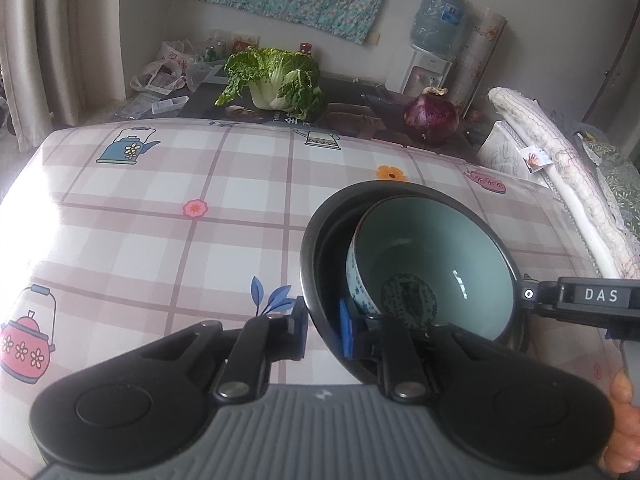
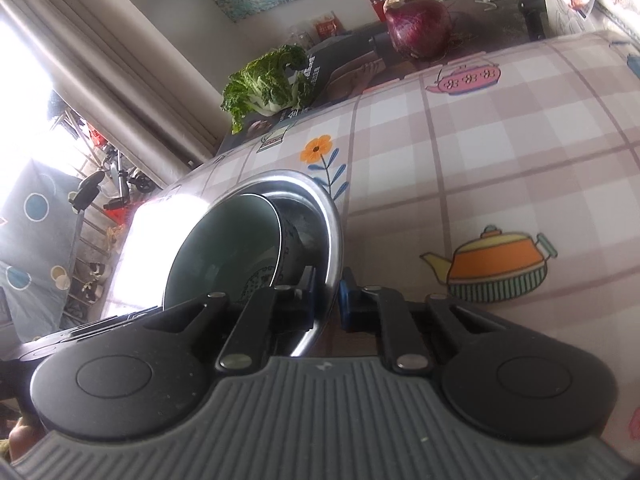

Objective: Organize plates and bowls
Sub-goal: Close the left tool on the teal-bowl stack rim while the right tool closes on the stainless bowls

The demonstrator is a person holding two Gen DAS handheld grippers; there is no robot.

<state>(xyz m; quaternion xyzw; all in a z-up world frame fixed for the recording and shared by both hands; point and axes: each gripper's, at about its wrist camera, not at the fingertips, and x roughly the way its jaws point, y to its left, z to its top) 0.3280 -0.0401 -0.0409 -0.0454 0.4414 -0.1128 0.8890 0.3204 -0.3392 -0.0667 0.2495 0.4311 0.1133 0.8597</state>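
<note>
The left tool (image 1: 324, 332) angles downward over the bench (image 1: 160, 220), which is covered in a pink-checked cloth printed with kettles and flowers; its two fingers are clenched on the near left rim of a round, dark-looking metal basin (image 1: 316, 256), one pad outside the wall and the blue pad inside. Just ahead of that tool, inside the basin, a ceramic bowl (image 1: 436, 256) with a pale green inside and blue-patterned outside leans tilted against the basin's wall. Across the basin, the right tool (image 2: 326, 300) also slopes down, rolled to one side, and pinches the opposite rim, which shines silver in its own view, with one finger inside and one outside. A thumb (image 1: 622, 392) shows at the left view's right edge. Well beyond both tools lie a leafy green cabbage (image 1: 276, 76) and a purple onion (image 1: 431, 114).
</note>
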